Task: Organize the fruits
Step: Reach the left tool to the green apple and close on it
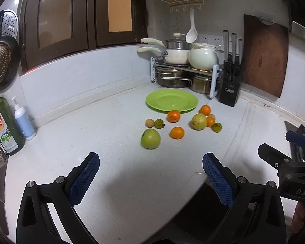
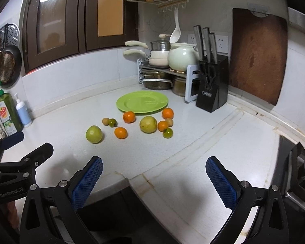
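A green plate [image 1: 171, 100] [image 2: 142, 102] lies on the white counter near the back corner. In front of it lie loose fruits: a green apple [image 1: 150, 138] [image 2: 94, 134], a yellow-green apple [image 1: 199, 121] [image 2: 148, 124], several oranges such as the nearest one [image 1: 177, 132] [image 2: 120, 132], two small green tomatoes [image 1: 159, 123] [image 1: 217, 127] and a small tan fruit [image 1: 149, 123]. My left gripper [image 1: 151, 178] is open and empty, well short of the fruit. My right gripper [image 2: 154, 180] is open and empty over the counter's front edge.
A pot rack [image 1: 185, 69] with pans and a white teapot [image 1: 203, 56] stands at the back corner. A knife block [image 1: 230, 81] and a wooden cutting board [image 1: 266, 55] are beside it. Soap bottles [image 1: 5, 124] stand at the left. A gas stove [image 2: 299, 172] is at the right.
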`<state>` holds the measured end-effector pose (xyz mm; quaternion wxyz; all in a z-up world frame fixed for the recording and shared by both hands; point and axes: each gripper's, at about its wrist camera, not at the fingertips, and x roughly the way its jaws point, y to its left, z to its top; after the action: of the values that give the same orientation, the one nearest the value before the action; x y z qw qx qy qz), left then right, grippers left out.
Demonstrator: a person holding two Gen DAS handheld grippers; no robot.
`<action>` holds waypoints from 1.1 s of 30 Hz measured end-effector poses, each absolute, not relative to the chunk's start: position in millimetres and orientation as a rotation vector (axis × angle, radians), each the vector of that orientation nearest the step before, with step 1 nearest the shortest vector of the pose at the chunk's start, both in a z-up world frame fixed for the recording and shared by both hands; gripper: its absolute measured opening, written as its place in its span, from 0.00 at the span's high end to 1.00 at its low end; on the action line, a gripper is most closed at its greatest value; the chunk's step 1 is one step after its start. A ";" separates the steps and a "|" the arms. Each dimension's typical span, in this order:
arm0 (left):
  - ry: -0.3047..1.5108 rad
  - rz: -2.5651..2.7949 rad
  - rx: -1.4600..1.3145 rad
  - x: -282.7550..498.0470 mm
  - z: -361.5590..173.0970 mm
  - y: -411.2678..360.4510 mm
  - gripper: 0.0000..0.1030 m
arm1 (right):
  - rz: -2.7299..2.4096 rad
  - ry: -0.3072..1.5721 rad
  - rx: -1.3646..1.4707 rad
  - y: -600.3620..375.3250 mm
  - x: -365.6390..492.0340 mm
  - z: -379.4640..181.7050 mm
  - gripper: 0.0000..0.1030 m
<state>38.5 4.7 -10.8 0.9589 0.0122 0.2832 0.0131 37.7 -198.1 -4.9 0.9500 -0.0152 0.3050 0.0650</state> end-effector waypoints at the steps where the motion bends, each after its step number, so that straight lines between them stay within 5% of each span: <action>1: 0.579 0.028 0.025 43.3 -12.0 7.2 0.00 | 0.137 0.627 -0.032 -196.0 42.4 -6.2 0.01; 13: 0.635 -0.014 0.060 115.9 -35.7 31.1 0.11 | 0.208 0.697 -0.094 -152.9 117.4 -30.6 0.04; 22: 0.700 -0.126 0.097 161.8 -61.4 41.2 0.26 | 0.261 0.794 -0.141 -123.0 169.2 -61.6 0.20; 33: 0.783 -0.179 0.053 188.3 -89.7 40.4 0.30 | 0.410 0.839 -0.255 -113.5 215.3 -88.0 0.36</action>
<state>188.3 40.4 -89.7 0.9200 0.0257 0.3812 -0.0870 215.3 -113.5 -88.0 0.8852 -0.1224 0.4032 0.1969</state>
